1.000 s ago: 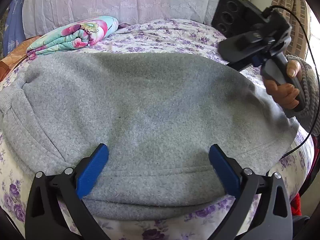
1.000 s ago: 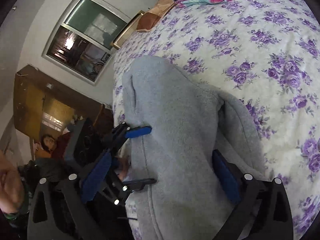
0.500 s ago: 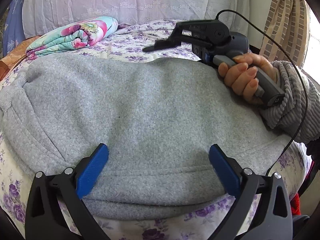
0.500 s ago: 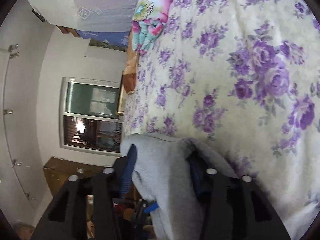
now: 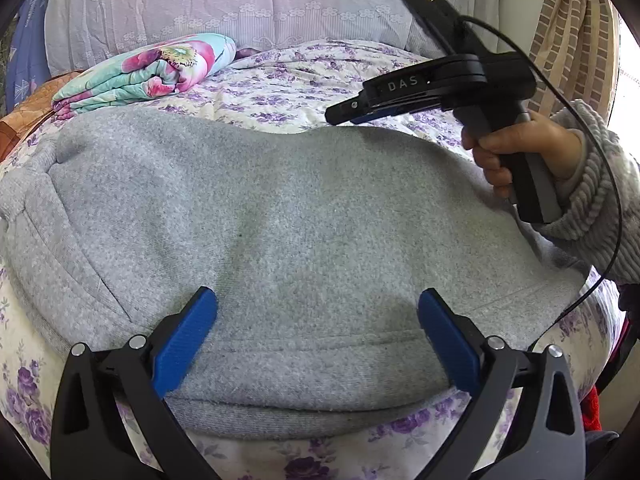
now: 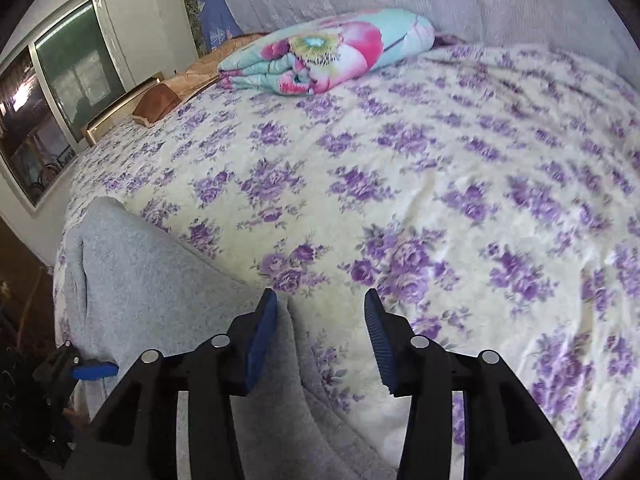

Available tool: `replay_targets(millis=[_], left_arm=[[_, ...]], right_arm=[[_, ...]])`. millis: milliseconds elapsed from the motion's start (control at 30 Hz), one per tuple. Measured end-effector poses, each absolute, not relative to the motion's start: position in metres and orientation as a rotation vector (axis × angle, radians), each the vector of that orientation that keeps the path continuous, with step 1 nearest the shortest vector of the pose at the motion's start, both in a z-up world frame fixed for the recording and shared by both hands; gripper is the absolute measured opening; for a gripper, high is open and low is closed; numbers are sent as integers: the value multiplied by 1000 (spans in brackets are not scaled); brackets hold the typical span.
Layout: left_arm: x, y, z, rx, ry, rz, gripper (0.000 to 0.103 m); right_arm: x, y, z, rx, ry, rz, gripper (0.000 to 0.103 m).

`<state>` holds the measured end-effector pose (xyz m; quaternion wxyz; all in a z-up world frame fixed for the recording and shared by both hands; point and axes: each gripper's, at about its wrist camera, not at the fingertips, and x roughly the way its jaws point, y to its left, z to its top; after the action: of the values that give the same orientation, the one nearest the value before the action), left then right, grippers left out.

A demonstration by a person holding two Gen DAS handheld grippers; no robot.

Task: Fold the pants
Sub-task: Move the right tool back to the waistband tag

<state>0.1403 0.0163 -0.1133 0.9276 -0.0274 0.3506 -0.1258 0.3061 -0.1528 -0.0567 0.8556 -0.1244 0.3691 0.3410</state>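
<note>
The grey sweatpants (image 5: 280, 232) lie folded across the near side of the bed, waistband toward me. My left gripper (image 5: 318, 320) is open, its blue pads hovering over the near hem without holding cloth. In the left wrist view my right gripper (image 5: 340, 114) is held by a hand above the pants' far right edge. In the right wrist view my right gripper (image 6: 320, 320) is open and empty, its left pad beside the edge of the pants (image 6: 140, 280), with bare floral sheet between the jaws.
A purple-flowered sheet (image 6: 440, 184) covers the bed. A folded floral quilt (image 5: 148, 74) lies at the far left by the pillows; it also shows in the right wrist view (image 6: 328, 50). A window (image 6: 48, 92) is at the left wall.
My right gripper has let go of the grey cloth, opened and rolled back upright over the bare sheet. The pants' far edge now lies flat. My left gripper has not moved.
</note>
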Motion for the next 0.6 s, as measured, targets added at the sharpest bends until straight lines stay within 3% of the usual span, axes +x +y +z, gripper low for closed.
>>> replay_targets(millis=[133, 333, 467, 600], left_arm=[[141, 17, -114, -58, 717, -260, 98], [141, 18, -113, -59, 717, -260, 98], [140, 18, -113, -59, 716, -255, 98], [140, 18, -112, -57, 714, -251, 98]], right_arm=[[257, -152, -36, -305, 684, 776, 33], [278, -153, -92, -215, 921, 731, 32], [297, -159, -93, -75, 932, 734, 26], [265, -173, -66, -42, 803, 710, 35]])
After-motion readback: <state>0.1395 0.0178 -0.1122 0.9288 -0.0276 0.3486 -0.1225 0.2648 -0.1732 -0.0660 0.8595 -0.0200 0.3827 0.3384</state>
